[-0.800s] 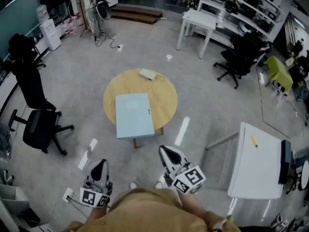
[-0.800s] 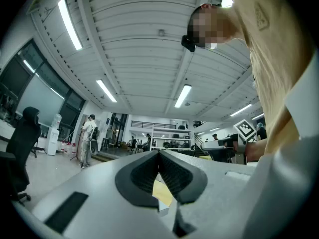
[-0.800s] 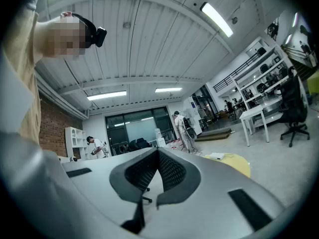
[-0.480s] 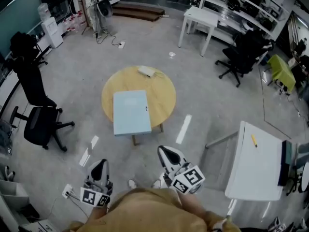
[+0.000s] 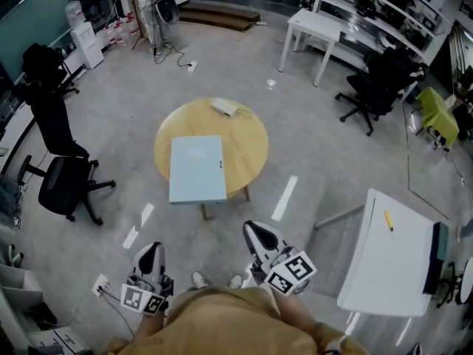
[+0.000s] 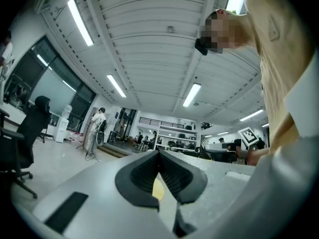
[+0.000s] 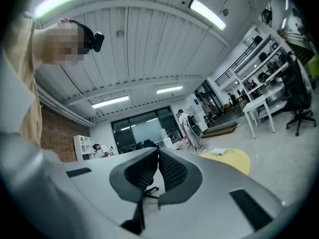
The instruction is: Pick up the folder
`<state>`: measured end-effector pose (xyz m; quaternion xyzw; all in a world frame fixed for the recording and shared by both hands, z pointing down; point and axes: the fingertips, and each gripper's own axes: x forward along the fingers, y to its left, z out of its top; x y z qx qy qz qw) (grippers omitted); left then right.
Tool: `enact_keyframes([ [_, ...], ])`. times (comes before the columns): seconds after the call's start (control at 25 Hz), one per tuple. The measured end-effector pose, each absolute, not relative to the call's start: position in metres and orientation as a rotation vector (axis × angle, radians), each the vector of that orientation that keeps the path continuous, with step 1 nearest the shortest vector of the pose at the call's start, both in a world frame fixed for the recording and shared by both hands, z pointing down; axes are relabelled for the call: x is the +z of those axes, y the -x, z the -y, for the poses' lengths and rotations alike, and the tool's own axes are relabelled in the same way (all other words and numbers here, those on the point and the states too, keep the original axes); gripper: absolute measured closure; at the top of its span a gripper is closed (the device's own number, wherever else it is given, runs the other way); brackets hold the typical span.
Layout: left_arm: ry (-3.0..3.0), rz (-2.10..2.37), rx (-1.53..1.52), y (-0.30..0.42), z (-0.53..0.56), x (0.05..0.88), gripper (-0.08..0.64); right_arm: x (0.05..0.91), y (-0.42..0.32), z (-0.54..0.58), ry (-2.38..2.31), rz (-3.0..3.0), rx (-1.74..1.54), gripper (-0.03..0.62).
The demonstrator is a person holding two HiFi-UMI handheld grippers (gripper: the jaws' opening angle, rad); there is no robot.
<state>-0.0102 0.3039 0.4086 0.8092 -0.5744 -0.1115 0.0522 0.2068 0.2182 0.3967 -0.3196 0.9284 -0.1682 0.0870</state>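
Jaws pressed together on both tools, nothing between the pads: left gripper (image 6: 158, 156) and right gripper (image 7: 158, 154) each show their ribbed black pads meeting in a closed seam.

Head view: both grippers sit low, near 6 o'clock, close to the person's body and well apart from the work. Folder (image 5: 197, 170), pale blue, lies flat on the round wooden table (image 5: 247, 146) toward the top's 7 o'clock side, its near left corner overhanging the rim. Small white device (image 5: 225, 108) at the table's 12 o'clock edge. Black office chair (image 5: 59, 191) at 9 o'clock of the table; white desk (image 5: 388, 265) at 4 o'clock, a yellow pencil (image 5: 389, 220) on it.

Right gripper view: yellow tabletop and white device at 3 o'clock of the jaws; folder not made out. Left gripper view: only a yellow sliver behind the pads, no folder. Only the head view shows the folder.
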Motion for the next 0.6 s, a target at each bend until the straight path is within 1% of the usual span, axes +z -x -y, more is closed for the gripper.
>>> enact_keyframes([
  [0.36,-2.429,1.799,-0.327,-0.03,-0.303,0.417,0.557,0.417,-0.241,-0.216,0.881,-2.808,-0.557,0.597],
  [0.6,-2.398,1.857,-0.265,-0.031,-0.289,0.421,0.557,0.426,-0.243,-0.205,0.875,-2.81,-0.604,0.597],
])
